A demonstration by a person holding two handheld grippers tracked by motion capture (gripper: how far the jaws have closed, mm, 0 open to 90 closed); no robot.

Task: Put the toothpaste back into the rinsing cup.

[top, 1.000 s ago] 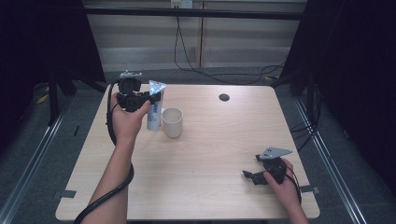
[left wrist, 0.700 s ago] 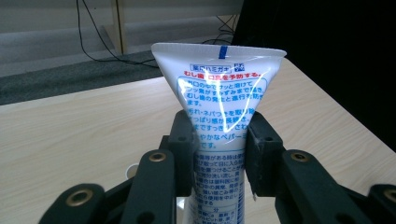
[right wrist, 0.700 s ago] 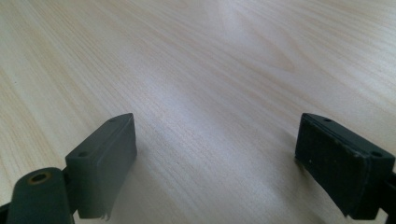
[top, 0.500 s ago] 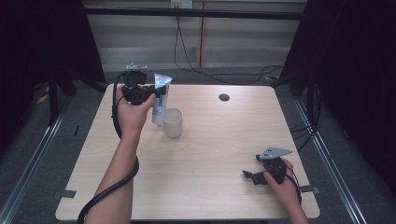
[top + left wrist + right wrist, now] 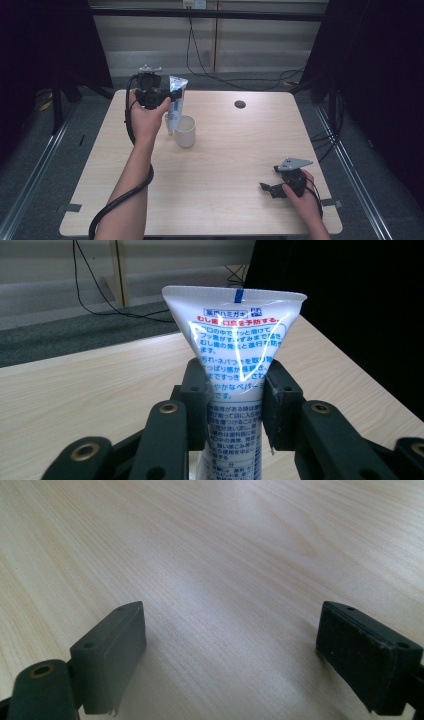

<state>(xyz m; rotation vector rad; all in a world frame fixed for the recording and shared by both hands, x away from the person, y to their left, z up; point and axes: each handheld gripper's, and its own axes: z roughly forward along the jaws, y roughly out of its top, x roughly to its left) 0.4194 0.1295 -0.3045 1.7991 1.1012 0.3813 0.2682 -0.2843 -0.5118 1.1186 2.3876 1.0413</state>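
A white toothpaste tube (image 5: pixel 175 100) with blue and red print stands upright in the air, crimped end up, above the table's far left part. My left gripper (image 5: pixel 165 98) is shut on its middle; in the left gripper view both black pads press the tube (image 5: pixel 235 365) from either side. A cream cup (image 5: pixel 185 131) stands on the table just right of the tube's lower end. My right gripper (image 5: pixel 266 188) rests low at the near right of the table, jaws wide apart with bare wood between its pads (image 5: pixel 112 650).
The light wooden table (image 5: pixel 230 150) has a round black grommet hole (image 5: pixel 240 104) near its far edge. Cables hang down the wall panel behind. Dark curtains flank both sides, and metal rails run along the floor beside the table.
The left hand has shifted slightly right and toward the cup with the tube held upright. The right hand and its gripper have stayed in place.
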